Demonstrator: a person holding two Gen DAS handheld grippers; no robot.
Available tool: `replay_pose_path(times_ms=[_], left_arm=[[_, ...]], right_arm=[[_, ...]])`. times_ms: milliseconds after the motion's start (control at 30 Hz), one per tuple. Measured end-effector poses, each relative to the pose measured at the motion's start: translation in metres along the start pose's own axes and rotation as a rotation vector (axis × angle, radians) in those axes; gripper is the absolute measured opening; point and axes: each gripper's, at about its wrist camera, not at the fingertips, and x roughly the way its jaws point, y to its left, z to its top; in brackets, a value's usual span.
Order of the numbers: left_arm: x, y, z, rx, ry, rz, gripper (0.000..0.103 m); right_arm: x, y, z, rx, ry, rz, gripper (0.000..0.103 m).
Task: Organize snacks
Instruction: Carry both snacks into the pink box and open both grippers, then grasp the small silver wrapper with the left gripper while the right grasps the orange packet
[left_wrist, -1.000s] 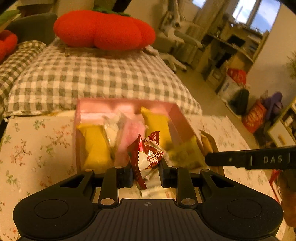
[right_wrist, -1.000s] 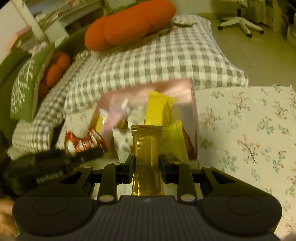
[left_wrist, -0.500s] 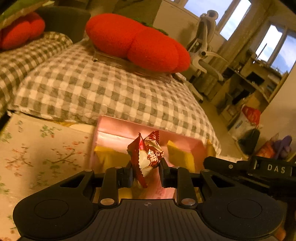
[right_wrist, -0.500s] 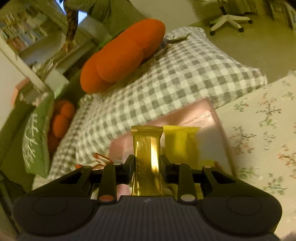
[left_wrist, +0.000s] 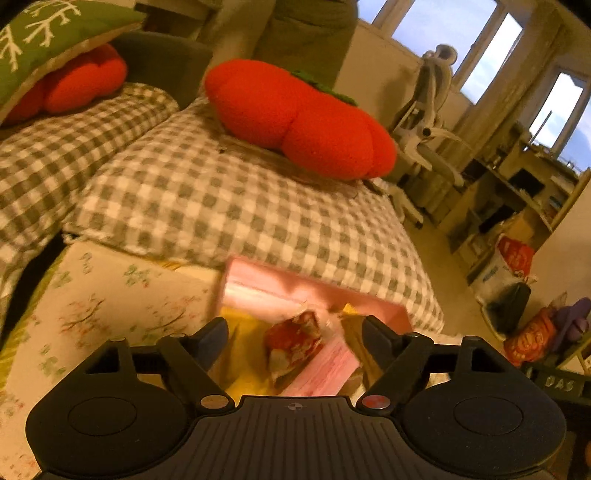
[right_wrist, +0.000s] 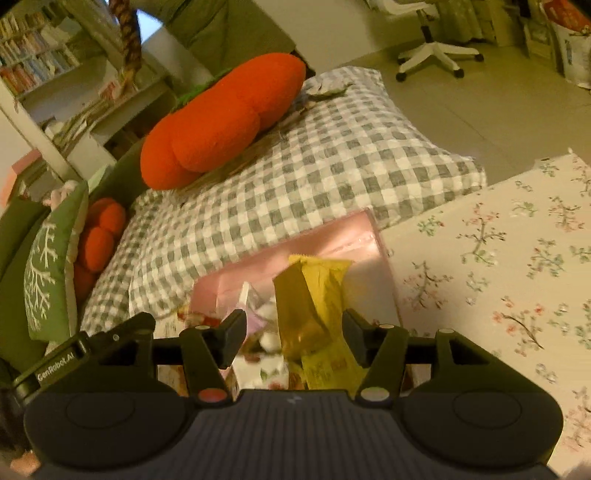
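From the left wrist view, the left gripper stands with its jaws wide apart and nothing between them touching either finger; the red snack packet lies just ahead of the gap, inside the pink box, leaning against a pink packet to its right; yellow wrappers show to the left of it. By the look of it, the step in hand is the release of a snack into the box; the next move calls for a straight pull back and up, so that the open fingers do not catch a wrapper or nudge the box wall. The near half of the box is hidden behind the gripper body, and the packets are blurred, so no print can be read.

From the right wrist view, the right gripper is likewise spread wide and grips nothing; the gold snack bar tilts just ahead, a little right of centre, over a yellow packet in the same pink box; whether it is at rest or in mid-fall cannot be told. White and pink packets lie ahead to the left; a red wrapper peeps out beside the left finger. The left gripper's arm crosses the lower left corner. The floral cloth to the right shows no snacks in the visible part; anything nearer is cut off by the gripper body.
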Motion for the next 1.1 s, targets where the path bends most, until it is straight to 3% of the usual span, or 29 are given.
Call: replay_pose_path(times_ms=[333, 533, 900, 1100], left_arm=[[-0.045, -0.013, -0.003, -0.007, 0.041, 0.057, 0.081], [-0.067, -0.027, -0.026, 0.036, 0.078, 0.077, 0.086], [-0.064, -0.031, -0.052, 0.109, 0.218, 0.152, 0.088], [-0.058, -0.03, -0.061, 0.137, 0.274, 0.149, 0.088]], right_arm=[[-0.04, 0.018, -0.015, -0.086, 0.072, -0.026, 0.068], [-0.058, 0.008, -0.028, -0.039, 0.134, -0.037, 0.069], [-0.062, 0.0, -0.044, -0.036, 0.193, -0.07, 0.07], [-0.058, -0.003, -0.047, -0.039, 0.216, -0.088, 0.07]])
